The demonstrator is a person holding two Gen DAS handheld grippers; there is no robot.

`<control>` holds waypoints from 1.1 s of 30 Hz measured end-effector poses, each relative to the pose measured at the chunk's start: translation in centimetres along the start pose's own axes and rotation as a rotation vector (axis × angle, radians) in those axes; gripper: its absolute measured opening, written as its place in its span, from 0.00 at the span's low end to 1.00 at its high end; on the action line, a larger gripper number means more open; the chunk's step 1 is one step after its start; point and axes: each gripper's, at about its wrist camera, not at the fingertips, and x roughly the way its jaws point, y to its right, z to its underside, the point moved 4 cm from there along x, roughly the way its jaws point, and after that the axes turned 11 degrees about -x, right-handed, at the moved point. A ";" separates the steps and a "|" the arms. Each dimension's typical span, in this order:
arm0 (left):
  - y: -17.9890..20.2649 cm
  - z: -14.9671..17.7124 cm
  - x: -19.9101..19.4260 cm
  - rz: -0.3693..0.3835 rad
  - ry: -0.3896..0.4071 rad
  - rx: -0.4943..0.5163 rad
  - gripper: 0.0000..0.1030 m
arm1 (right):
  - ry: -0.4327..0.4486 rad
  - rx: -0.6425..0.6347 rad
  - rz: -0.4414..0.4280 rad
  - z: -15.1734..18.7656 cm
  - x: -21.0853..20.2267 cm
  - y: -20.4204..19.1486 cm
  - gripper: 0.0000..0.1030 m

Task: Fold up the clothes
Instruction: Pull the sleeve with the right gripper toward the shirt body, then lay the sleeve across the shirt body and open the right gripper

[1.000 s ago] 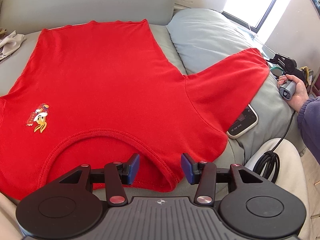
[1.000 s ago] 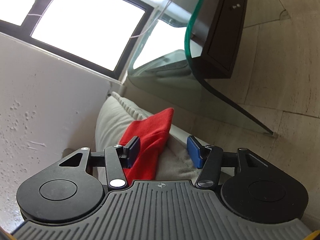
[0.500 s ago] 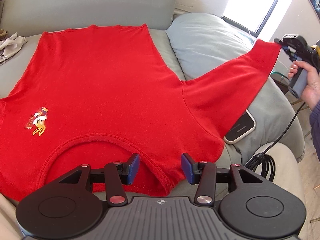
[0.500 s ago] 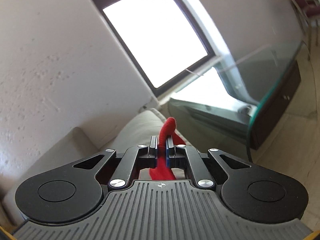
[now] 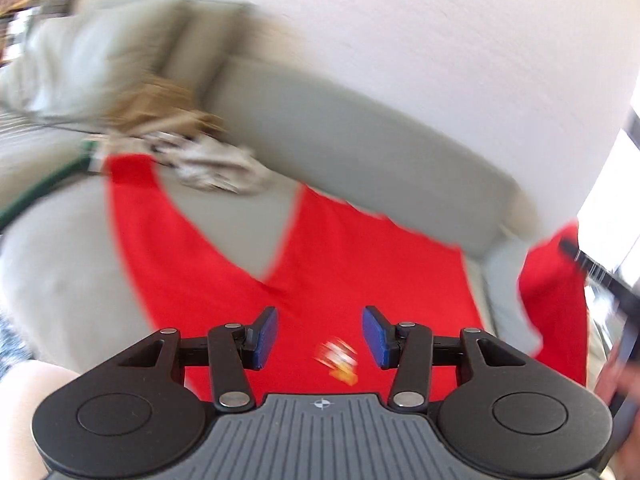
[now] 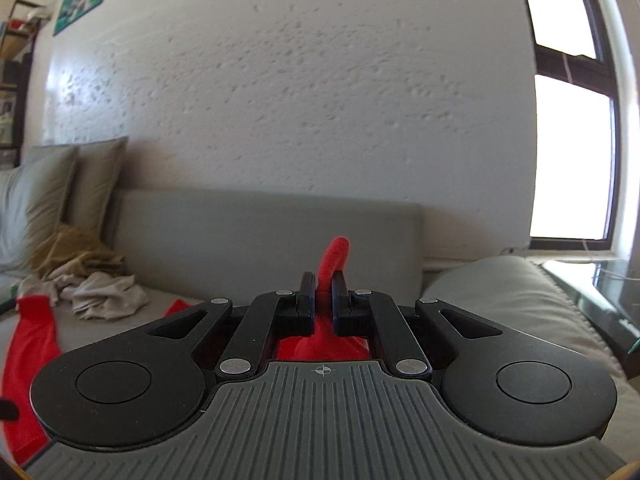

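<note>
A red T-shirt (image 5: pixel 340 264) lies spread on the grey sofa (image 5: pixel 360 148); the left wrist view is motion-blurred. My left gripper (image 5: pixel 320 334) is open and empty, hovering over the shirt near its small chest print (image 5: pixel 338 364). My right gripper (image 6: pixel 323 294) is shut on the shirt's right sleeve (image 6: pixel 334 258), which sticks up between the pads. In the left wrist view that sleeve (image 5: pixel 556 296) is lifted at the right edge, with the right gripper (image 5: pixel 588 268) on it. The shirt's other sleeve (image 6: pixel 32 336) shows at the left of the right wrist view.
A heap of beige and white clothes (image 6: pixel 88 280) lies at the sofa's left end, also blurred in the left wrist view (image 5: pixel 192 148). Grey cushions (image 6: pixel 48 196) stand behind it. A grey pillow (image 6: pixel 512 300) and a glass table (image 6: pixel 600 284) are at the right.
The right gripper, shut on the sleeve, has swung round to face the sofa back and carried the sleeve inward. The left gripper has moved fast to the left over the shirt, still open.
</note>
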 end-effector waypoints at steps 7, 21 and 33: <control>-5.6 -2.3 -2.4 -0.025 0.083 -0.152 0.44 | -0.144 -0.146 -0.170 2.5 3.3 -18.8 0.07; -3.2 -1.6 6.6 0.022 -0.208 -0.025 0.42 | -0.476 0.155 -0.584 8.4 -2.5 -10.1 0.67; -0.3 3.1 14.0 0.040 -0.324 0.303 0.31 | -0.465 0.328 -0.355 14.7 -5.3 -1.7 0.40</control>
